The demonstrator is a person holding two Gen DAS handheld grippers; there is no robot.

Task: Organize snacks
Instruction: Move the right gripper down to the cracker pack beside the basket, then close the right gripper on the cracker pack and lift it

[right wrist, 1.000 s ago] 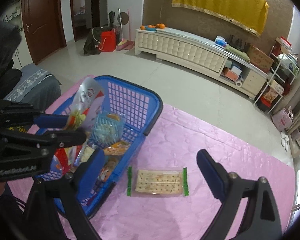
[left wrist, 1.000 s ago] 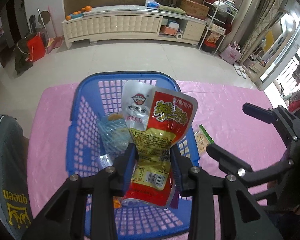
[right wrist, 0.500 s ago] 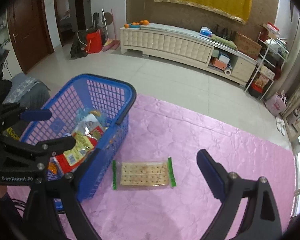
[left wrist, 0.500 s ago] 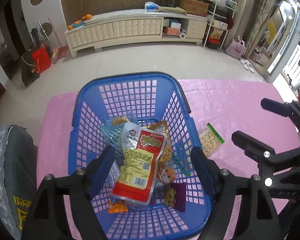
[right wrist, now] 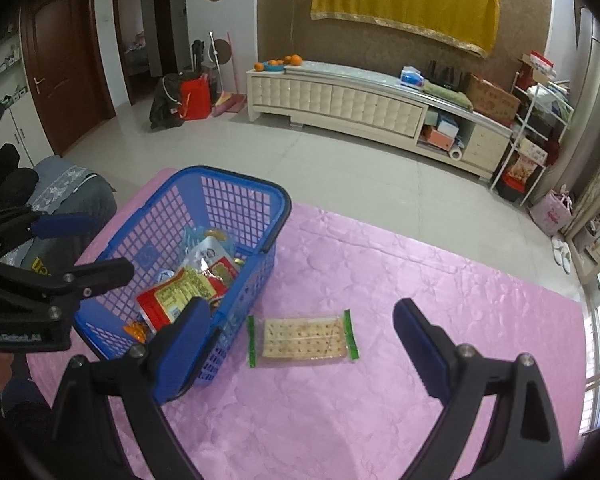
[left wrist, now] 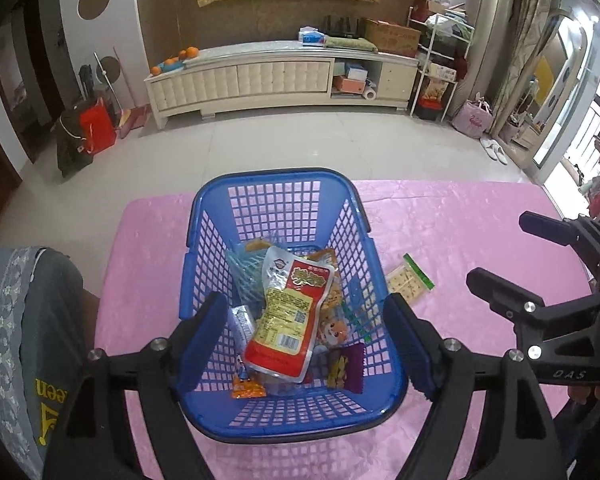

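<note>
From the left wrist I see my left gripper [left wrist: 306, 344] with jaws that have just been opening, now wide and empty above the blue basket [left wrist: 276, 188], where the red snack pouch [left wrist: 288, 312] lies on other packets. From the right wrist, my right gripper [right wrist: 302, 340] stands wide over the cracker pack [right wrist: 304, 338], which lies on the pink tablecloth [right wrist: 440, 272] just beside the basket

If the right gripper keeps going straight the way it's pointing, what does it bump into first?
Most likely the cracker pack, lying on the pink cloth between the open right gripper's fingers. Nothing shows in between, though depth is hard to judge.
</note>
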